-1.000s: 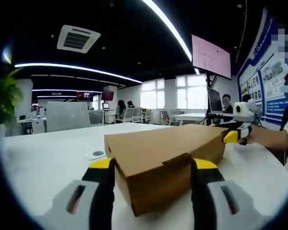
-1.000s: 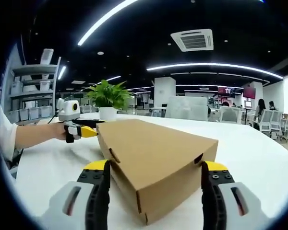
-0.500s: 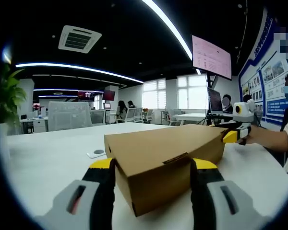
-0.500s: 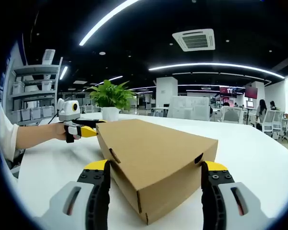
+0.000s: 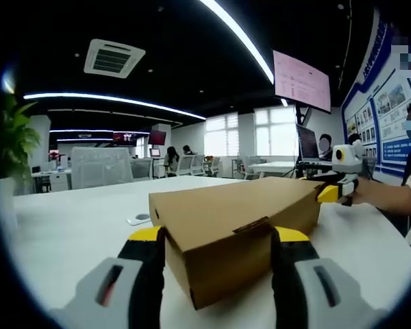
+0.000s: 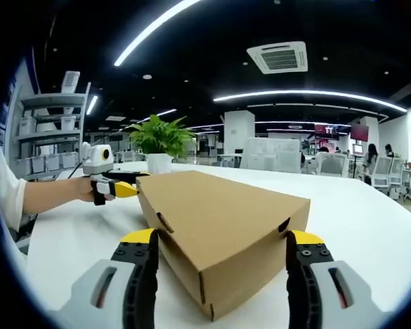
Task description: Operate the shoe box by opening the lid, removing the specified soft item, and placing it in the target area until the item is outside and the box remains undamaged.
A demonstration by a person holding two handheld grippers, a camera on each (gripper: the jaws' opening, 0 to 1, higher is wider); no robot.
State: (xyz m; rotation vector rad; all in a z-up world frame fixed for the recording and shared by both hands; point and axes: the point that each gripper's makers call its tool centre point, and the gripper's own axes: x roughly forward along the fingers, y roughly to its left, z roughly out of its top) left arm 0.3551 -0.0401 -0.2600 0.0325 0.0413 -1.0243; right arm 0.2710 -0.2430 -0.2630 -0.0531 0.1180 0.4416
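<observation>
Both grippers are spread wide, the left gripper and the right gripper each with a jaw on either side of a near corner of the shoe box, forearms reaching in from opposite ends.

My left gripper view sits low over the white surface, close to one end of the shoe box, and faces along it toward the windows and the wall screen. My right gripper view sits just as low and close at the opposite end of the shoe box, I think, facing the plant and shelves. Both views share the box and the surface, and each sees the other hand-held gripper across the box: the right hand-held gripper and the left hand-held gripper.
</observation>
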